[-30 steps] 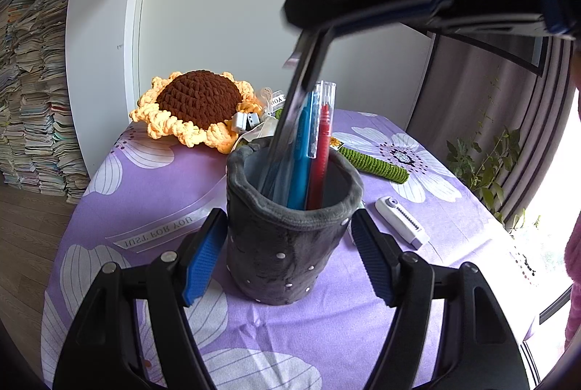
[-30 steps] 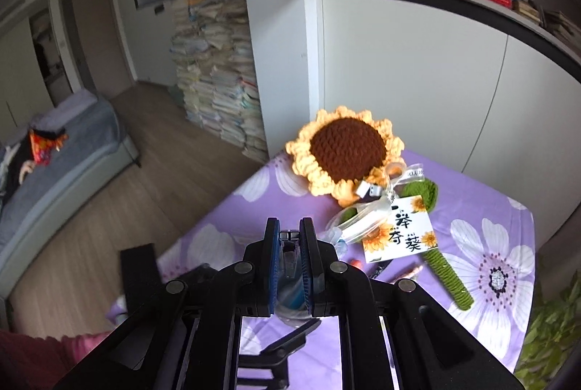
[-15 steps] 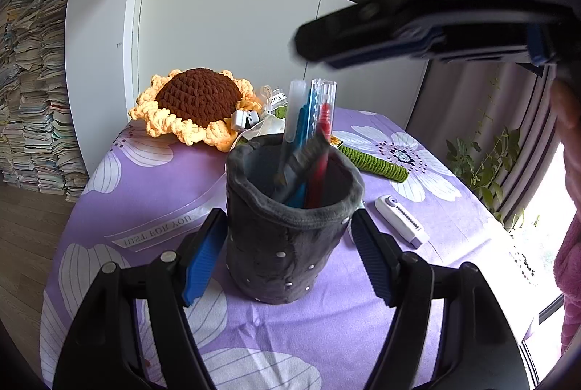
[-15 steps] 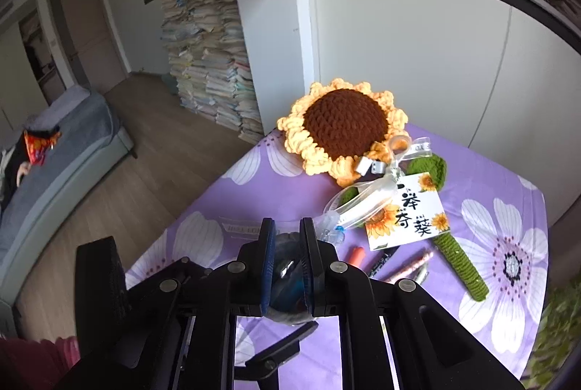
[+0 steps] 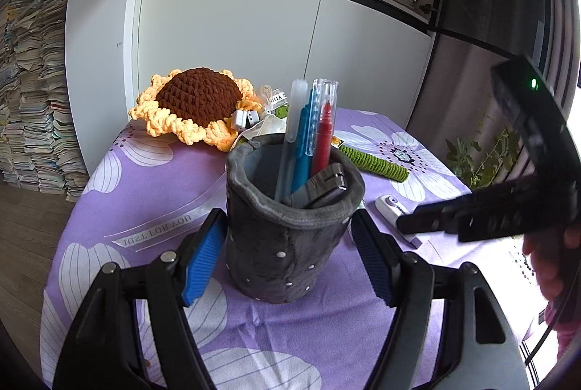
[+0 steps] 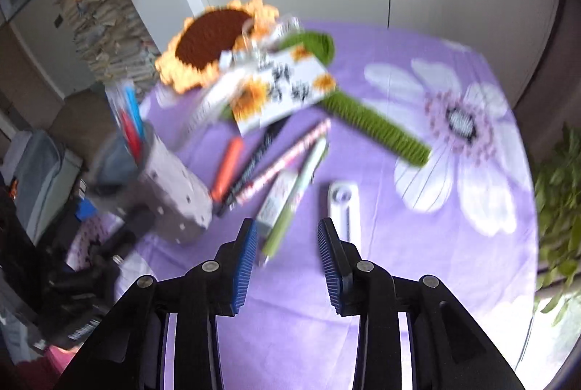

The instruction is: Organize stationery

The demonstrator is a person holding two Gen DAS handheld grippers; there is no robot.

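Note:
A grey felt pen holder stands on the purple flowered cloth, between the open fingers of my left gripper, which do not visibly press it. In it stand a clear pen, a blue pen, a red marker and a dark grey tool. My right gripper is open and empty above the cloth; its body shows at the right of the left wrist view. Just ahead of it lie a green pen, a pink patterned pen, a black pen, an orange marker and a white correction tape. The holder also shows in the blurred right wrist view.
A crocheted sunflower with a green stem and a printed card lies at the back of the table. White cabinets stand behind. Book stacks stand at the left, a plant at the right.
My right gripper let the dark tool drop into the holder, opened, and swung away right and down toward the loose pens. The left gripper has not moved.

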